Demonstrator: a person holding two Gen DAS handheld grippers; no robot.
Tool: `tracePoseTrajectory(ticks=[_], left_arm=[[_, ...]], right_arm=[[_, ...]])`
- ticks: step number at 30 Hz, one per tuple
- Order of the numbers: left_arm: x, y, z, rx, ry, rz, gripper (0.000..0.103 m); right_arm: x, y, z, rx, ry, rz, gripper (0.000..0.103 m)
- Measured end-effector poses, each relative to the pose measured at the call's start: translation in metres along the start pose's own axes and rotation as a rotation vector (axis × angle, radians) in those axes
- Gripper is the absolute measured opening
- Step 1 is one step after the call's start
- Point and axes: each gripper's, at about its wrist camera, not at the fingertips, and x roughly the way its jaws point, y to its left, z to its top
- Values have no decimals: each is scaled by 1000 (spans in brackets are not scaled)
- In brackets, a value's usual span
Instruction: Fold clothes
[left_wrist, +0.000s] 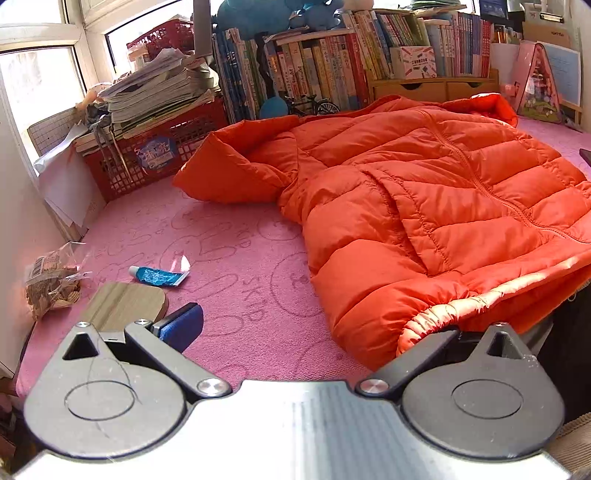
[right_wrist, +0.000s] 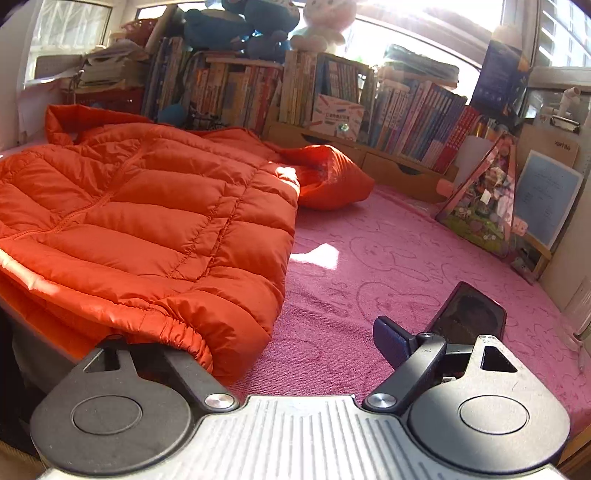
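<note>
An orange puffer jacket lies spread on the pink cloth-covered table, its hem hanging over the near edge. It also shows in the right wrist view, with one sleeve reaching toward the books. My left gripper is open at the near edge; its left finger is over the cloth and its right finger is hidden under the jacket's hem cuff. My right gripper is open; its right finger is over the cloth and its left finger is hidden by the hem.
A toothpaste tube, a wooden board and a snack bag lie at left. A red crate with papers and rows of books line the back. A phone and a toy box are at right.
</note>
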Motion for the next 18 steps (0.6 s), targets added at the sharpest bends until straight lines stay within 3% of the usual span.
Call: tracePoseTrajectory(ticks=[4, 7, 13, 18], left_arm=[[5, -5, -4, 19, 20, 12, 103], [0, -1, -6, 27, 9, -19, 103], [-10, 19, -8, -86, -10, -203, 103], [-6, 42, -16, -294, -2, -394, 103]], right_arm=[[-1, 11, -2, -68, -22, 17, 86], [-6, 13, -5, -110, -32, 35, 86], [-14, 2, -9, -84, 1, 129, 87], [-15, -19, -12, 19, 56, 284, 91]])
